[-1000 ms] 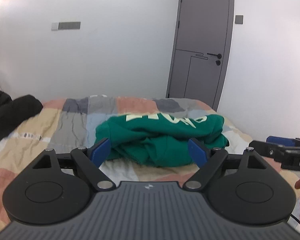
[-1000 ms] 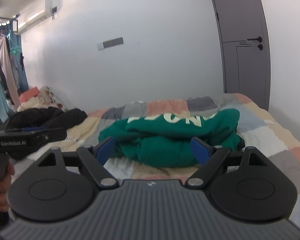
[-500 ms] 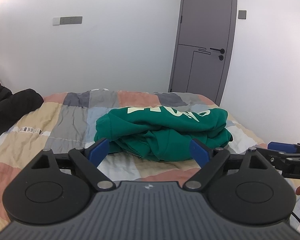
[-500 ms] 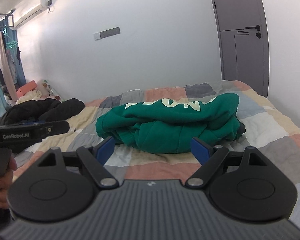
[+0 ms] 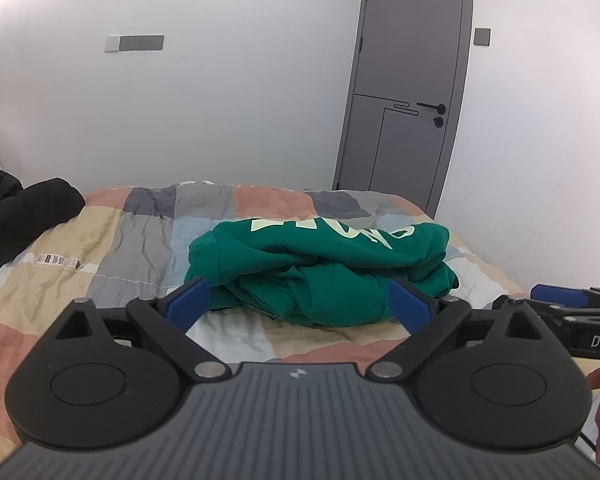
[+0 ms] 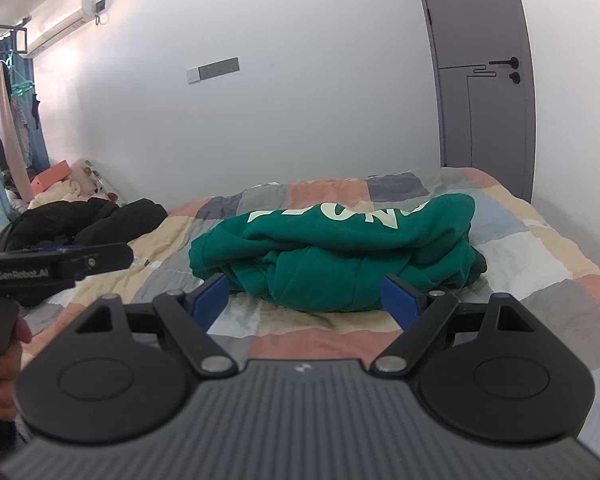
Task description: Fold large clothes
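A bundled green sweatshirt with pale lettering (image 5: 320, 268) lies on a bed covered by a patchwork quilt of peach, grey, cream and pale-blue squares (image 5: 112, 256), about midway across it and nearer the far edge than the near one. The quilt shows bare on every side of the garment: a broad stretch toward the left edge, a narrower band toward the right edge by the wall, and a strip along the near edge below both tools.

The left gripper (image 5: 300, 300) hovers short of the sweatshirt; its blue-tipped jaws have just been opening and stand wide with nothing between them. The right gripper (image 6: 306, 294) stands wide as well, apart from the cloth and holding nothing. Each tool shows at the margin of the other's view, side by side over the near edge.

A heap of black clothing (image 6: 80, 220) lies at the left edge of the bed. Behind the far edge rises a plain white wall (image 5: 220, 100), with a grey door (image 5: 412, 80) at the right far corner.
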